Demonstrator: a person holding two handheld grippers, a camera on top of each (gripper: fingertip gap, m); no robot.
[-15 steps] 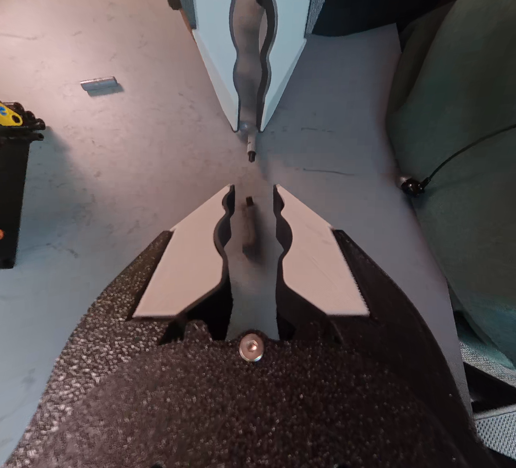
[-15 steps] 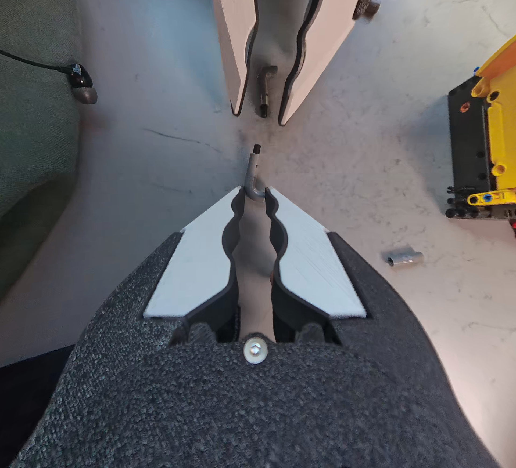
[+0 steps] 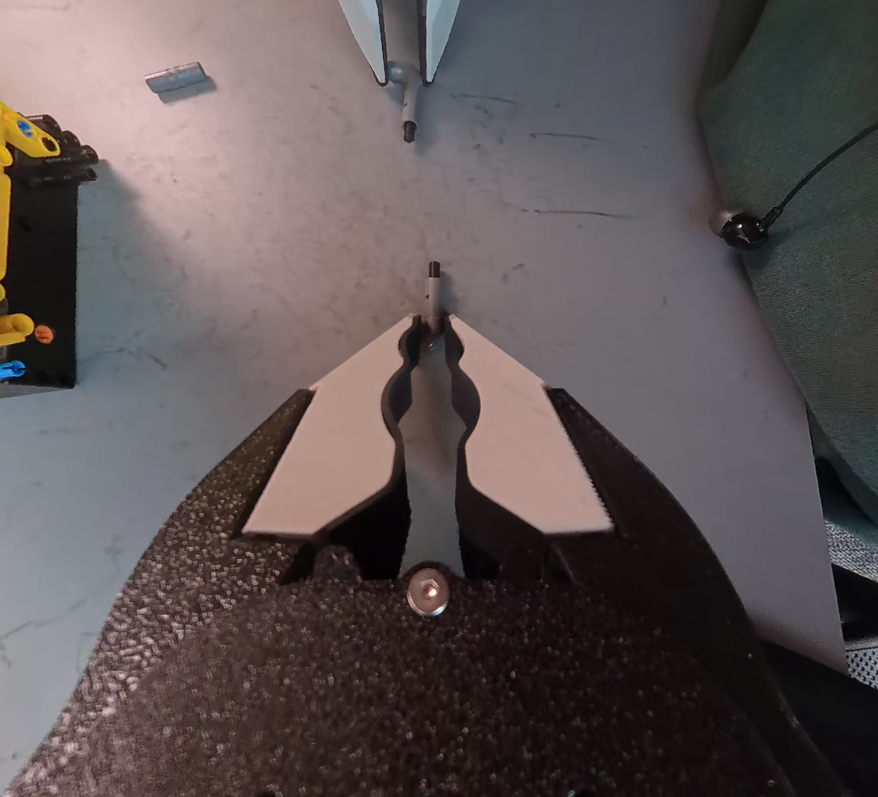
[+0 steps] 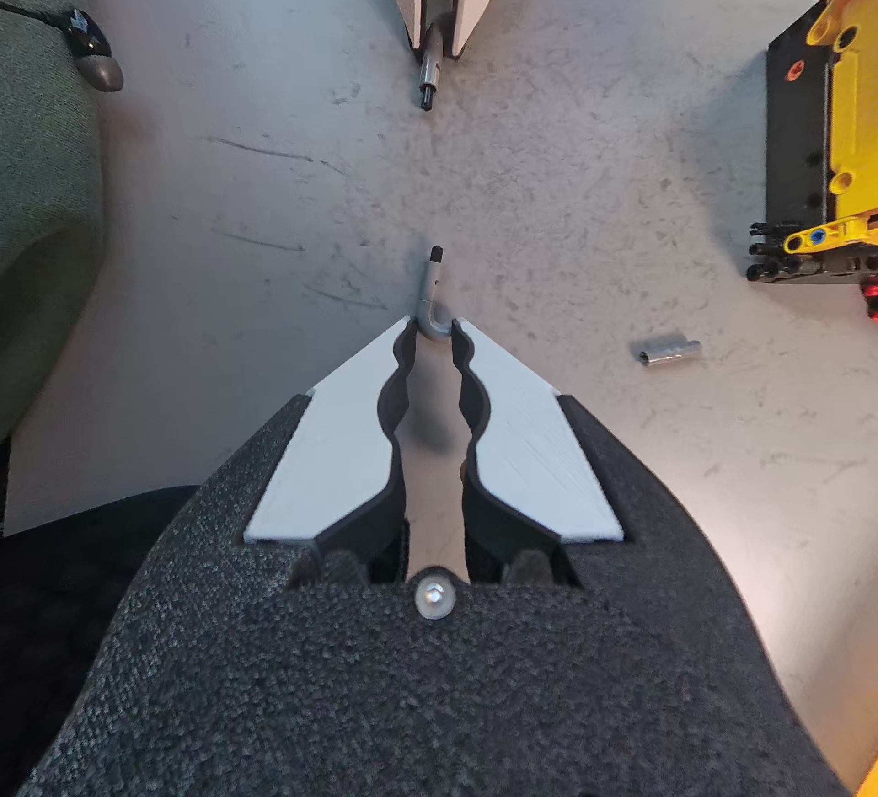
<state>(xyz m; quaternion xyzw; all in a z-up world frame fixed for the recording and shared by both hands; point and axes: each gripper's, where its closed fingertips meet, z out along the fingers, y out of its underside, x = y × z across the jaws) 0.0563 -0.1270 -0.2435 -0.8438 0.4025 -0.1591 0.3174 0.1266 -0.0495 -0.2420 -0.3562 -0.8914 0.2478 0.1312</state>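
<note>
Two small grey pins with black tips, one in each set of tongs, point at each other tip to tip across a gap of bare bench. The left tongs (image 3: 431,323) are pinching a straight grey pin (image 3: 432,294) right at their tips, its black end poking forward. Opposite, the right tongs (image 4: 433,323) are clamped on a bent grey pin (image 4: 433,294), gripping it by the curved elbow with the straight leg sticking out ahead. Both sets hang low over the scuffed grey bench (image 4: 570,156).

Off to one side lies a short grey sleeve connector (image 4: 665,351), loose on the bench. Beyond it sits a black-and-yellow toy brick assembly (image 4: 822,166) with black pegs jutting from its end. On the other side, a green cushioned seat (image 3: 807,156) borders the bench, a black earbud (image 3: 739,230) on a thin cable resting at its edge.
</note>
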